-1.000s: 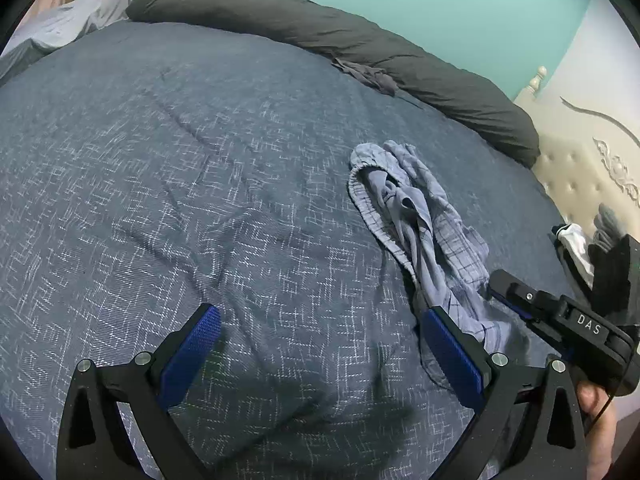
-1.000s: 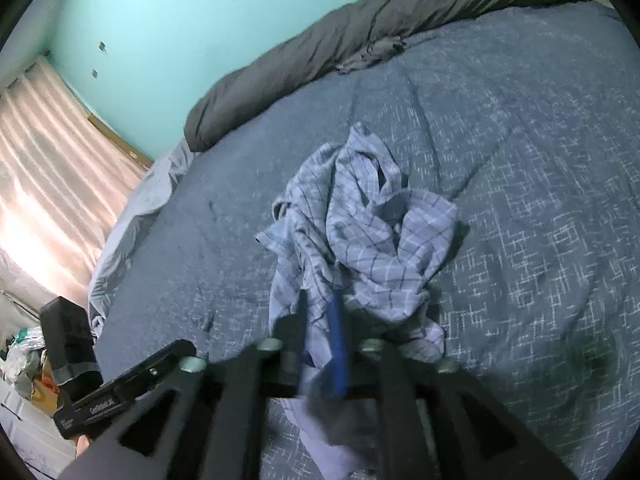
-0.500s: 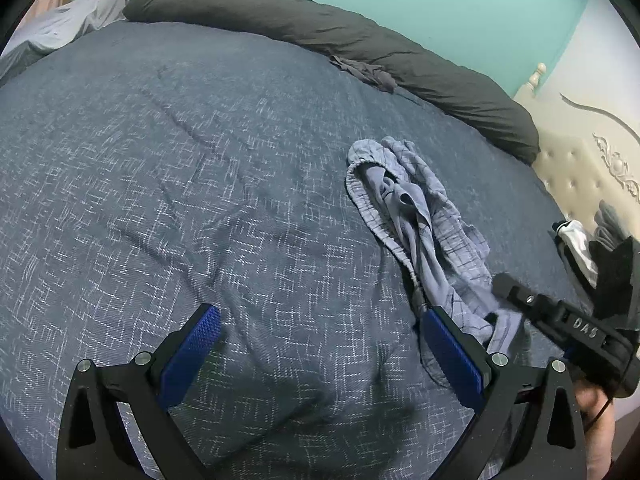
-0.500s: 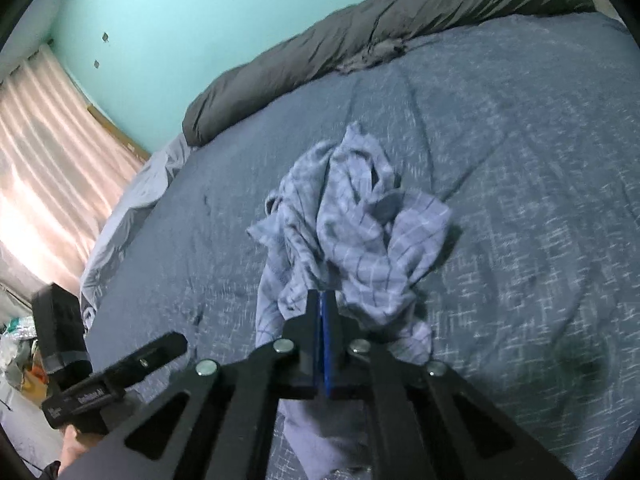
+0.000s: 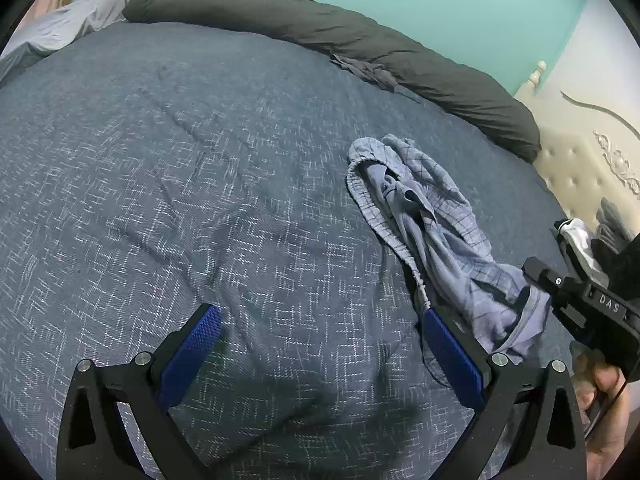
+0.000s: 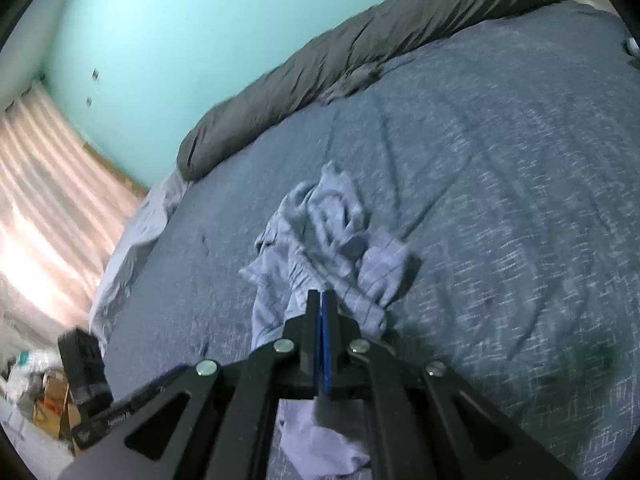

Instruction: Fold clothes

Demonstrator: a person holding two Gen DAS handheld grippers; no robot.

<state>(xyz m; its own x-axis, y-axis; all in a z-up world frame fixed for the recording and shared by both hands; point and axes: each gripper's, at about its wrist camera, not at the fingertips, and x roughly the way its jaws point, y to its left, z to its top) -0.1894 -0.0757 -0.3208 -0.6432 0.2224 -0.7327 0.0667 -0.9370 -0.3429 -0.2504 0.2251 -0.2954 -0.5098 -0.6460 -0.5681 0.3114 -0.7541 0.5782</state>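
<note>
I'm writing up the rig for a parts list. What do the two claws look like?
Both claws are matte black, with angular frames cut by triangular openings and fastened with round silver bolts. The left claw has flat fingers faced with textured blue pads. The right claw shows the same blue between its fingers; in the left wrist view its body bears white lettering "DAS". A thin black cable runs beside the hand.

Your bed has a dark blue cover with small white lines, a bit wrinkled. A long dark grey rolled blanket lies along its far edge by the wall. Light blue checked shorts lie crumpled near the headboard edge. A small grey cloth sits just beside the blanket.
</note>
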